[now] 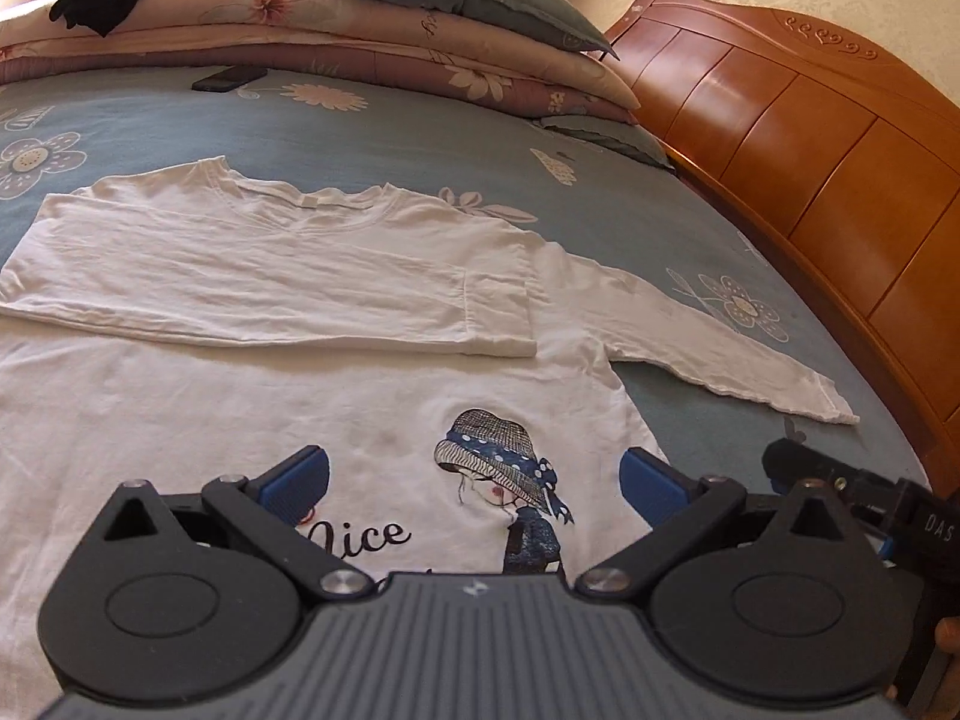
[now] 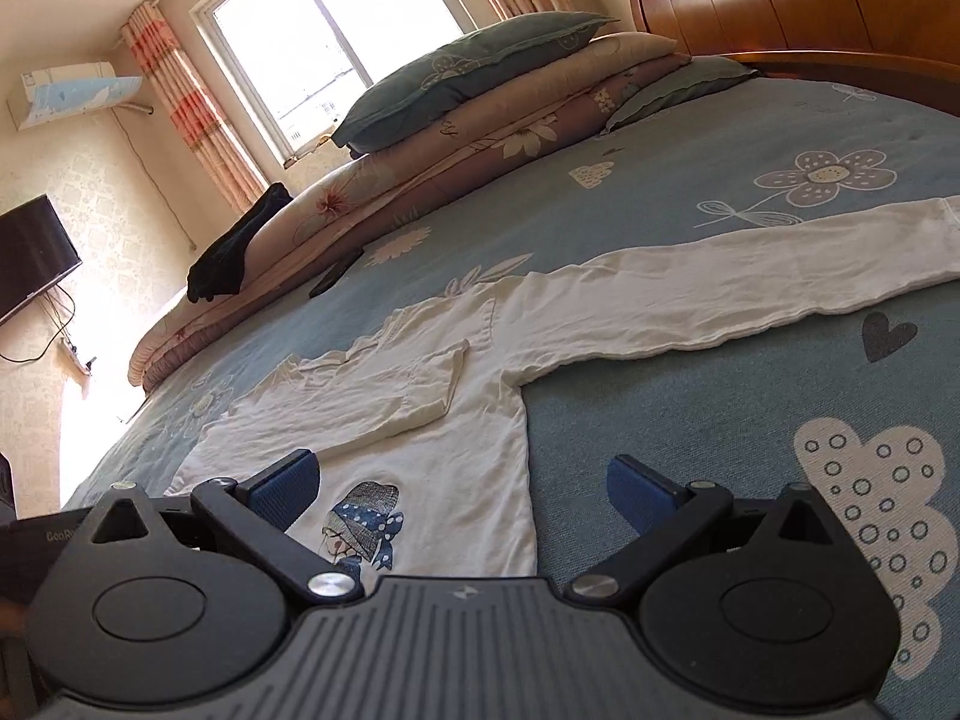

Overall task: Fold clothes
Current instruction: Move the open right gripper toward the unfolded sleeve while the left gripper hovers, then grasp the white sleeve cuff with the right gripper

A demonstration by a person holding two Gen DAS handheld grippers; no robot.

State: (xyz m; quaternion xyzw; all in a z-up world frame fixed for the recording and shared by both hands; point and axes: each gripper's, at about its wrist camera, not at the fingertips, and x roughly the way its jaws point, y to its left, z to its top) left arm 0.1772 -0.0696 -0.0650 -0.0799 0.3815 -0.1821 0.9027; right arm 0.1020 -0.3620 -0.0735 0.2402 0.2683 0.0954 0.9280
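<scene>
both grippers [image 1: 474,483] [image 2: 462,489] wide apart, empty

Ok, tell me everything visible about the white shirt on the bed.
The white shirt is long-sleeved, of thin, slightly wrinkled fabric, and lies flat, front up, on the blue flowered bedspread. Its front bears a print of a girl in a hat and the word "Nice". One sleeve is folded across the chest; the other sleeve lies stretched out. Neither tool touches it.

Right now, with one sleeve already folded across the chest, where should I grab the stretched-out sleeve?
Pinch the stretched-out sleeve at its cuff with the right gripper, coming from the headboard side. It lies flat and straight, cuff end free, so it probably folds inward cleanly.
</scene>
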